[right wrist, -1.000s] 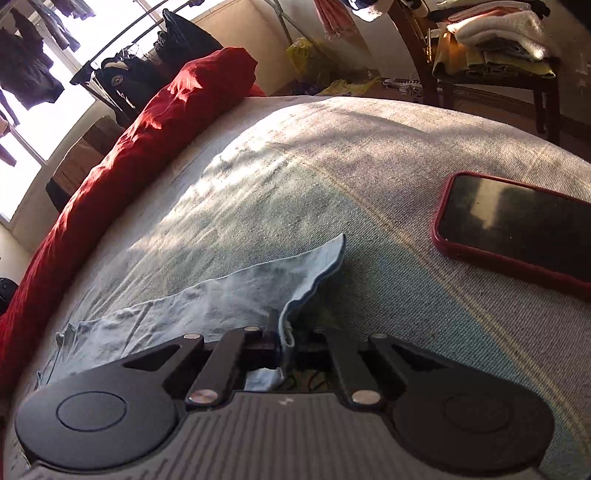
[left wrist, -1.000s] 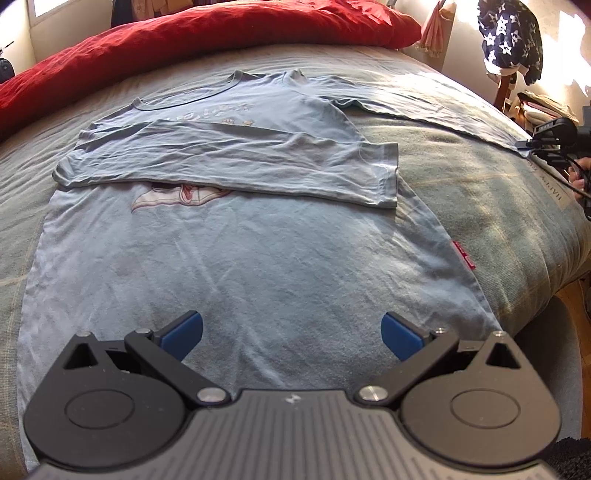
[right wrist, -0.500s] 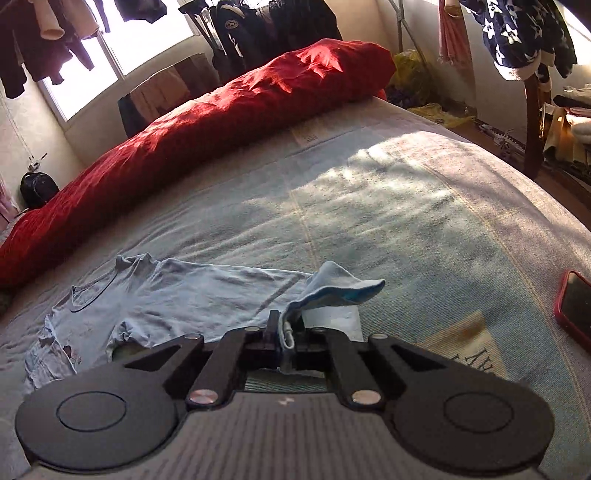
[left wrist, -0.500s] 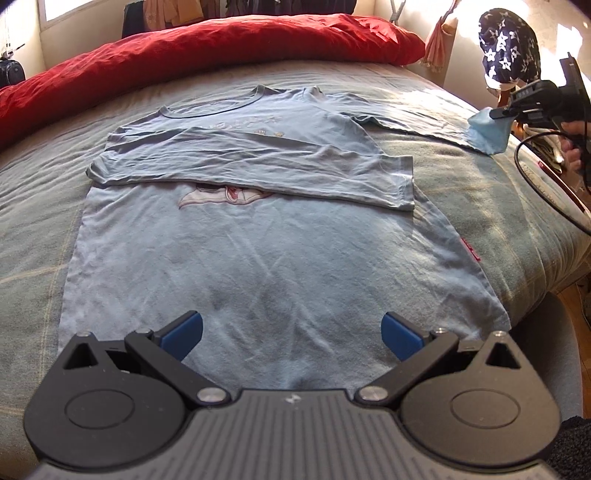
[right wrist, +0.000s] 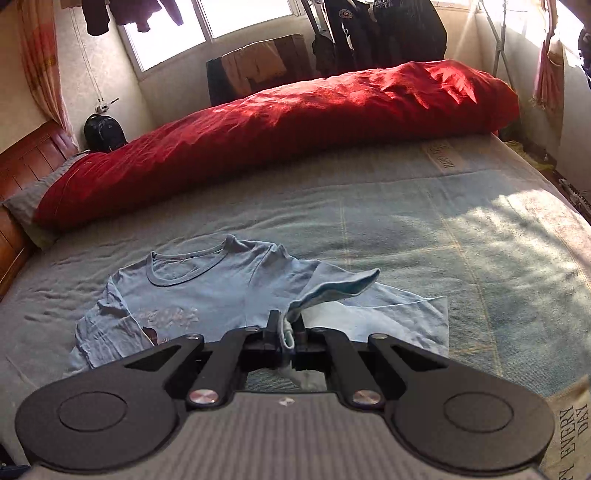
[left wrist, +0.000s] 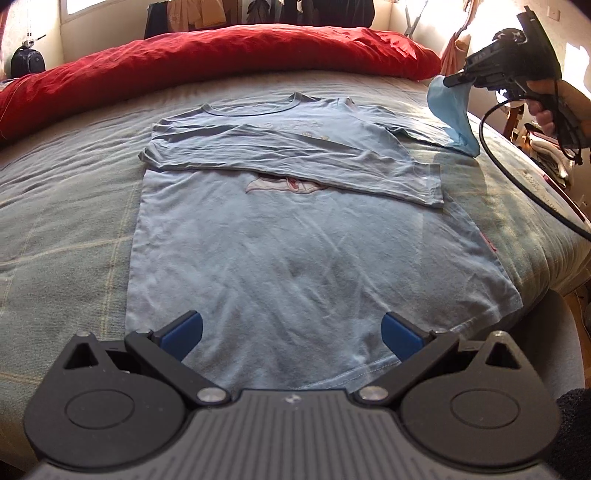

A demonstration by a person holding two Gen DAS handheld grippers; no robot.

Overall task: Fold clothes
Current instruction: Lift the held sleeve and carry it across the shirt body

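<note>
A light blue T-shirt lies flat on the bed, collar at the far end, with one sleeve folded across its chest. My left gripper hovers open over the shirt's near hem, nothing between its blue pads. At the upper right my right gripper, held by a hand, is shut on the other sleeve and lifts it off the bed. In the right wrist view that sleeve rises from the shirt into the shut right gripper.
A red duvet lies rolled along the far side of the grey-green blanket. The bed's edge drops off at the right. A black cable hangs from the right gripper. Clothes hang by the window.
The right gripper has risen and swung toward the shirt's middle, carrying the sleeve up off the bed. The left gripper has drifted back along the shirt, staying open.
</note>
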